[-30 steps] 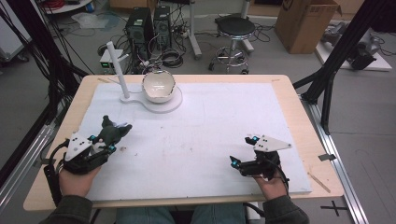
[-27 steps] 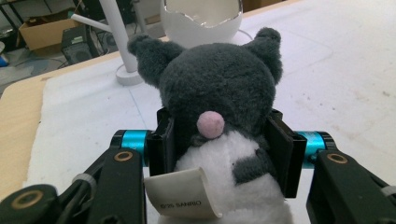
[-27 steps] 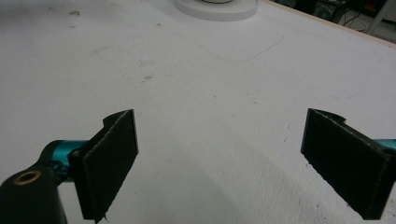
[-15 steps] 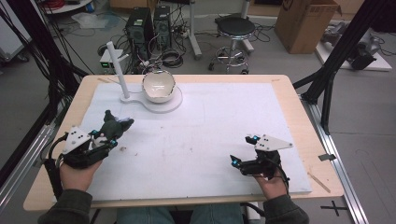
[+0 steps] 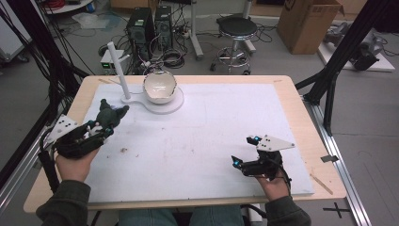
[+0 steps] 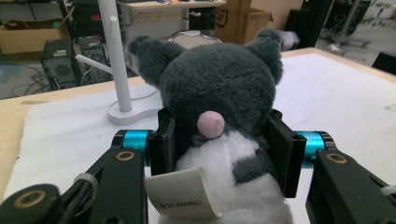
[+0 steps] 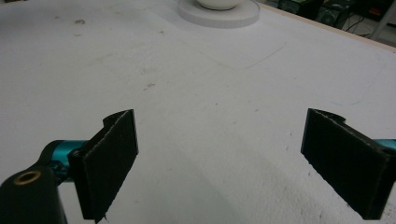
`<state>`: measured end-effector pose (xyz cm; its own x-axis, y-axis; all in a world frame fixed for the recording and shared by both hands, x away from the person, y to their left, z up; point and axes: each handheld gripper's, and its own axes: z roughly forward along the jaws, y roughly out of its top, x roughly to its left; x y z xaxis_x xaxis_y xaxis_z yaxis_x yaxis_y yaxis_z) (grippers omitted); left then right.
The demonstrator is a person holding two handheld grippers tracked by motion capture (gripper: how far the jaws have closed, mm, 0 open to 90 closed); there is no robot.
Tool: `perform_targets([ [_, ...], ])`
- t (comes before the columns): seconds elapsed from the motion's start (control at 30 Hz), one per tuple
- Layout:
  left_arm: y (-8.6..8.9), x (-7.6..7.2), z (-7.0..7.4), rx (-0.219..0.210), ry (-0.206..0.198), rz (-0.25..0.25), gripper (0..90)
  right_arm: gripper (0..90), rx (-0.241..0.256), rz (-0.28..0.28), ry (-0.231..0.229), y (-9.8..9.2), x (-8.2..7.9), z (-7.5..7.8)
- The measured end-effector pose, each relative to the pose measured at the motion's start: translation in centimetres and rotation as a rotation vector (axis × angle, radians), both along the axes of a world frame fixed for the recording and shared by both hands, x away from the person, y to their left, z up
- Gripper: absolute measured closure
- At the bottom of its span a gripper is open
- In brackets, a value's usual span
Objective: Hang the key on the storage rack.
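A grey and white plush toy (image 5: 109,115) with a pink spot and a paper tag is clamped between the jaws of my left gripper (image 5: 101,127), held above the left side of the white mat. In the left gripper view the plush toy (image 6: 219,93) sits upright in my left gripper (image 6: 223,144), facing away. My right gripper (image 5: 243,150) rests low near the front right of the mat, open and empty. In the right gripper view my right gripper (image 7: 233,158) stands wide open over bare mat.
A white bowl (image 5: 160,87) sits on a round white base (image 5: 165,107) with an upright post (image 5: 117,66) at the back left. The white mat (image 5: 202,127) covers the wooden table (image 5: 308,127). Black frame legs (image 5: 329,94) stand at the right.
My left gripper has carried the plush toy forward, closer to the white post and bowl. The right gripper has stayed in place.
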<state>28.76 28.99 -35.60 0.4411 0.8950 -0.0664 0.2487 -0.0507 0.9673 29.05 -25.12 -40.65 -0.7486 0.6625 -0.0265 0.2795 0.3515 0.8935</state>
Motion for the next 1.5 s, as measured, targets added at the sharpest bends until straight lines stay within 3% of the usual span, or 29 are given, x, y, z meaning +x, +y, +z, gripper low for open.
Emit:
perform_targets([
  [0.43,1.3,1.9,2.1,-0.005,-0.004,0.052,52.1,10.2,0.011,0.001,-0.006,0.1,0.2,0.2],
  [0.7,1.2,4.0,3.4,0.042,0.005,0.079,52.0,10.2,0.014,-0.001,-0.002,0.0,0.1,0.2],
  [1.13,1.7,6.2,3.4,0.008,0.009,0.150,52.1,10.3,0.018,0.007,-0.003,0.1,0.2,0.1],
  [1.5,1.4,8.2,4.0,0.039,0.005,0.214,52.0,10.2,0.023,0.008,-0.004,0.1,0.3,0.1],
])
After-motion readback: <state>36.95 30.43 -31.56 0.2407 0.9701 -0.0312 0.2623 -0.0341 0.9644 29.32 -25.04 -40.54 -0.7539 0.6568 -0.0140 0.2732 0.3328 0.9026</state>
